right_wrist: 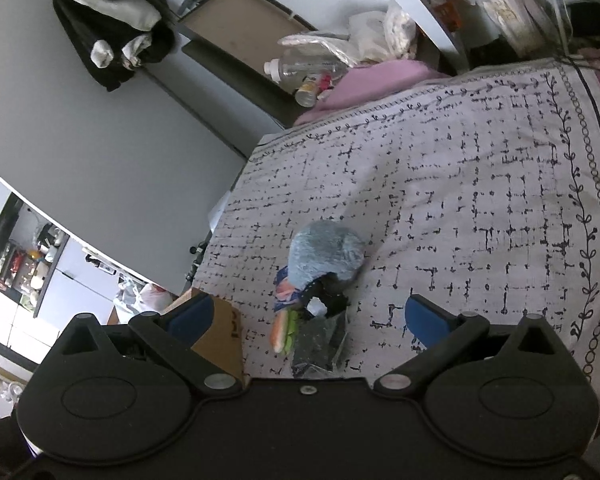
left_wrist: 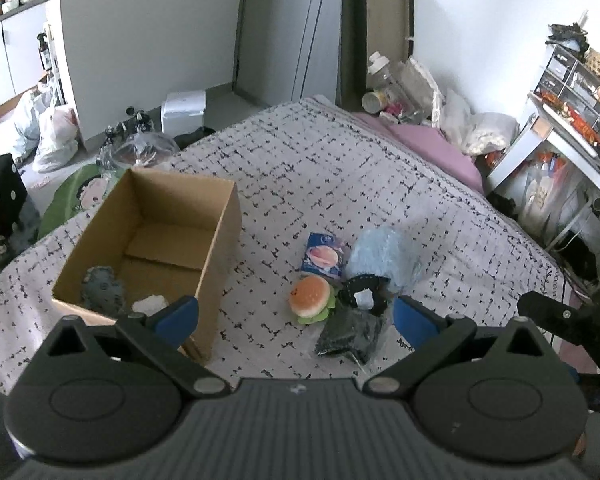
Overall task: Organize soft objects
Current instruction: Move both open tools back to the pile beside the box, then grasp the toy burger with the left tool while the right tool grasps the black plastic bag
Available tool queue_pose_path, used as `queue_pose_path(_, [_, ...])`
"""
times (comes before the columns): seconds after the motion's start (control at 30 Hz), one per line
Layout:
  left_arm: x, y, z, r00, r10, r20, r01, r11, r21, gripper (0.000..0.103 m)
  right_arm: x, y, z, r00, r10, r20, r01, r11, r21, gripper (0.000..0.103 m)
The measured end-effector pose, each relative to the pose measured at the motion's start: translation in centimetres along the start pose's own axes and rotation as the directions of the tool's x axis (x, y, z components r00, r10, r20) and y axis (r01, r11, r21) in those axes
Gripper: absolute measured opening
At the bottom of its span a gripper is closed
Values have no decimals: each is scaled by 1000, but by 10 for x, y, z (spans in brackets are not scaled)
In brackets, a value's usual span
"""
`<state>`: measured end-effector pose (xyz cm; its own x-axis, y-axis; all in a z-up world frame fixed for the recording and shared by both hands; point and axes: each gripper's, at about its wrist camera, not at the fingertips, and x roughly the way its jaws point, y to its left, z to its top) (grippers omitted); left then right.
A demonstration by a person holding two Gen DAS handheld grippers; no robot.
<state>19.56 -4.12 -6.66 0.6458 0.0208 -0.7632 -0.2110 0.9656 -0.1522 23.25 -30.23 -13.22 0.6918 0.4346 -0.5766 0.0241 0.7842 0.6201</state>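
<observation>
Left gripper point(left_wrist: 296, 314) spread wide, empty – above bedspread point(left_wrist: 340, 168). Right gripper point(right_wrist: 308, 318) likewise spread, empty. Burger toy point(left_wrist: 310, 298), blue plush point(left_wrist: 384, 256), packet point(left_wrist: 323, 258), dark pouch point(left_wrist: 350, 334) clustered right of cardboard box point(left_wrist: 216, 240) – grey toy point(left_wrist: 100, 290) inside.

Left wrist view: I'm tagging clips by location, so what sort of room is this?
Most likely a lived-in bedroom. The work surface is a bed with a white black-patterned quilted bedspread over a pink sheet; a cluttered white desk stands beside it, and dark clothes hanging on the wall show in the right wrist view.
</observation>
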Motion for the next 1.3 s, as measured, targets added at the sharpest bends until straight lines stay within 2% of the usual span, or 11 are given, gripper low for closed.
queue_pose_path(0.23, [25,-3,-3,999,-13,-53,14,1000,11,103,13,-17,1,999,9,-43,-5,996,86,102])
queue_pose_path(0.37, [38,-5,-4,997,-22,-70,23,999,22,103,21,-23,1,999,-13,-49,19,993,115,100])
queue_pose_path(0.5, [53,-3,-5,994,-70,-89,70,998,-5,102,32,-29,1,997,-27,-67,37,988,149,97])
queue_pose_path(0.67, [73,-5,-8,988,-107,-111,106,994,-15,100,48,-39,-1,994,-1,-106,25,975,220,83])
queue_pose_path(0.77, [84,-6,-8,987,-111,-114,110,994,-15,98,57,-40,-3,992,3,-125,28,969,245,79])
queue_pose_path(0.9, [100,-6,-3,983,-131,-130,130,991,-11,90,68,-36,-5,991,-11,-135,44,970,239,78])
queue_pose_path(1.1, [128,-3,1,976,-134,-170,131,991,-24,76,98,-32,-10,980,-24,-196,71,969,236,68])
queue_pose_path(1.3, [152,5,5,969,-138,-206,127,990,-67,70,130,-27,-20,962,-37,-270,102,968,231,60])
